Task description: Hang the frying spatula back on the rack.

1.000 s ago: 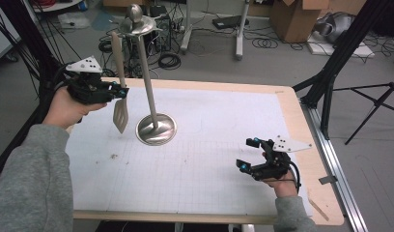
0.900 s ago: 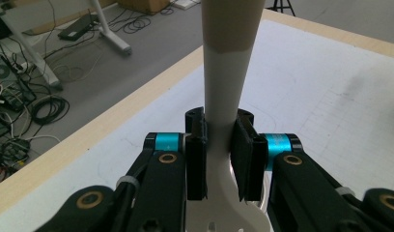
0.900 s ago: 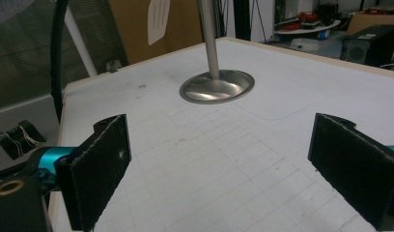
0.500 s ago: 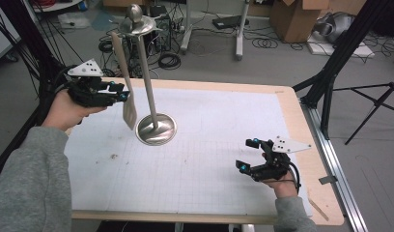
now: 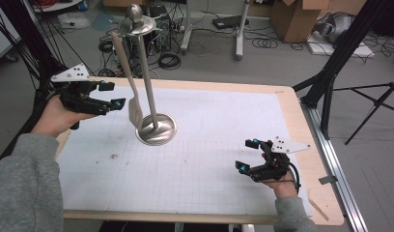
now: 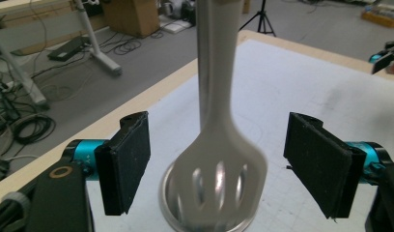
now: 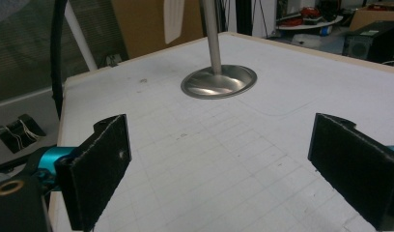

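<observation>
Hanging from the top disc of the tall polished-steel stand (image 5: pixel 147 82) near the table's (image 5: pixel 291 104) far-left corner, the slotted white plastic spatula (image 6: pixel 219 174), its handle's top cut off, is dangling free between the left gripper's (image 5: pixel 115 94) just-opening jaws, while the right gripper (image 5: pixel 247 155) is resting released by the near-right edge.

The left gripper (image 5: pixel 115 95) has just opened its jaws, letting go of the spatula (image 5: pixel 135 110). The spatula now hangs free against the stand (image 5: pixel 156 129).
</observation>
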### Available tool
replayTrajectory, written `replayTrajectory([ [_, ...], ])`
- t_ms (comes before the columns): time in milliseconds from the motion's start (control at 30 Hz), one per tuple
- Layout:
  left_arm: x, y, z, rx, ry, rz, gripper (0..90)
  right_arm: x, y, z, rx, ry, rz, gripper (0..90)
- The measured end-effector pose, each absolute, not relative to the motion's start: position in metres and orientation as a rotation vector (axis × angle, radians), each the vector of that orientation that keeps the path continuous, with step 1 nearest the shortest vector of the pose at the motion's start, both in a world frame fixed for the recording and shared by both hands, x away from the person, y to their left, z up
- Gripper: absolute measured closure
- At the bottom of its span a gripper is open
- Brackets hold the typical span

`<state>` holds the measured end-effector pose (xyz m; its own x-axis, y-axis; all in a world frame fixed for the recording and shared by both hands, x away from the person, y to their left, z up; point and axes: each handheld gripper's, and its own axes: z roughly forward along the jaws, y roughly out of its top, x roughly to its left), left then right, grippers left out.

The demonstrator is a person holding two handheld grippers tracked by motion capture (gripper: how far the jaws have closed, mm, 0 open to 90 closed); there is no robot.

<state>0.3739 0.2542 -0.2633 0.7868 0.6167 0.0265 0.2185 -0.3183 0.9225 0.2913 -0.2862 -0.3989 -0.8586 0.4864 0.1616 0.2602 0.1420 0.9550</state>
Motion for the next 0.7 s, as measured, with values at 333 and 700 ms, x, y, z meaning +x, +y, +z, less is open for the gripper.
replayTrajectory([
  [333,0.370,0.257,-0.262,1.868,0.640,0.433,18.0,0.291,-0.286,-0.400,0.735,2.232,1.795,6.9],
  [700,0.358,0.263,-0.266,1.859,0.601,0.439,17.7,0.291,-0.285,-0.401,0.741,2.248,1.790,6.9],
])
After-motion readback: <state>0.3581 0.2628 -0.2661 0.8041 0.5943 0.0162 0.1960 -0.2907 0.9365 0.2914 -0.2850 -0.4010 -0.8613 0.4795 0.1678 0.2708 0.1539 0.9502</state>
